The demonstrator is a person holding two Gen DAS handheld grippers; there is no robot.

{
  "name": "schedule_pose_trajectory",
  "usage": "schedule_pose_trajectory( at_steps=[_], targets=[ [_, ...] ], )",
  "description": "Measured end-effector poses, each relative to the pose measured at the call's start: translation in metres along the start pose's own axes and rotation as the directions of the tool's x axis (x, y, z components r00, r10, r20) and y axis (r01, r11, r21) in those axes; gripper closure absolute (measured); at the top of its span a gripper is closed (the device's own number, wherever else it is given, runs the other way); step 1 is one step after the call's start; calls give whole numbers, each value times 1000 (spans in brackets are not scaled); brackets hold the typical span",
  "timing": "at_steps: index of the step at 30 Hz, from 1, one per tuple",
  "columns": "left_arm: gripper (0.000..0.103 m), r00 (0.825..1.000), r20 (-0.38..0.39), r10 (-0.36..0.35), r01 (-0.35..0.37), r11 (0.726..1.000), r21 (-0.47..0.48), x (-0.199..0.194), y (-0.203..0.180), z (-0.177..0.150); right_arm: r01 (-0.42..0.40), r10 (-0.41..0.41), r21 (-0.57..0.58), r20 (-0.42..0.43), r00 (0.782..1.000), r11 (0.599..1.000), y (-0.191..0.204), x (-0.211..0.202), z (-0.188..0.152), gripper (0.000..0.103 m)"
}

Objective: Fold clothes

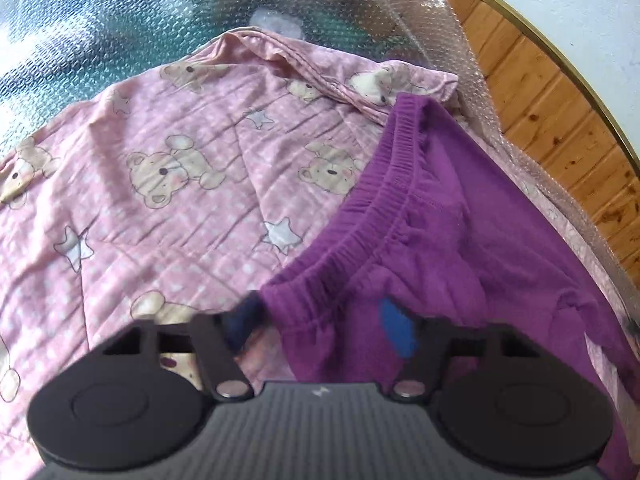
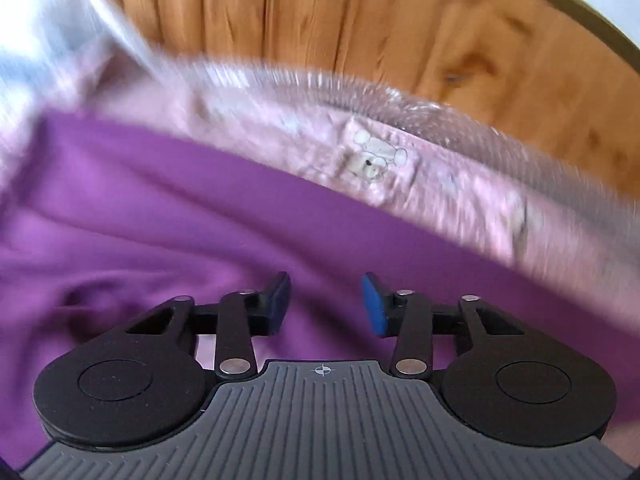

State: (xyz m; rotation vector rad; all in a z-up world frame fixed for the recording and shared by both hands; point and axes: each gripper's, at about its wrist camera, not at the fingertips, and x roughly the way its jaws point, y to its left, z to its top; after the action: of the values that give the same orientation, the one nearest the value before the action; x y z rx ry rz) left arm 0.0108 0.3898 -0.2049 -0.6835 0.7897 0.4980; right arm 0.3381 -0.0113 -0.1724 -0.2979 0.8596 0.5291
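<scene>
Purple trousers (image 1: pixel 460 240) with a gathered elastic waistband (image 1: pixel 384 200) lie on a pink bear-print sheet (image 1: pixel 180 160). My left gripper (image 1: pixel 320 326) is open, its blue-padded fingers wide apart on either side of the waistband's near corner. In the right wrist view the image is motion-blurred. My right gripper (image 2: pixel 326 304) is open just above smooth purple trousers fabric (image 2: pixel 160 200), with nothing between its pads. The pink sheet (image 2: pixel 400 168) borders the purple cloth on the far side.
Bubble wrap (image 1: pixel 80 20) covers the surface beyond the sheet and hangs over its edge (image 2: pixel 440 116). Wooden panelling (image 1: pixel 540 92) with a brass-coloured trim (image 1: pixel 560 52) stands to the right; the panelling (image 2: pixel 320 12) is close behind the surface edge.
</scene>
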Motion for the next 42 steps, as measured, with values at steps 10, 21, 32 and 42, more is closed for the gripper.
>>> schedule_pose_trajectory(
  at_steps=[10,21,32,42],
  targets=[
    [82,998,-29,-56,54,997,-50,-2,11,14,443,-408,601,-204,890,666,-196,-187,-273,26],
    [94,993,-55,109,-107,994,39,-23,-21,28,311,-363,759,-106,926,572,-320,-184,-328,101],
    [94,964,-177,198,-181,977,109,-50,-8,60,429,-359,691,-256,898,582,-317,-218,-329,101],
    [60,947,-185,262,-185,918,352,-41,6,37,592,-451,564,-384,805,576,-299,-231,-316,60]
  ],
)
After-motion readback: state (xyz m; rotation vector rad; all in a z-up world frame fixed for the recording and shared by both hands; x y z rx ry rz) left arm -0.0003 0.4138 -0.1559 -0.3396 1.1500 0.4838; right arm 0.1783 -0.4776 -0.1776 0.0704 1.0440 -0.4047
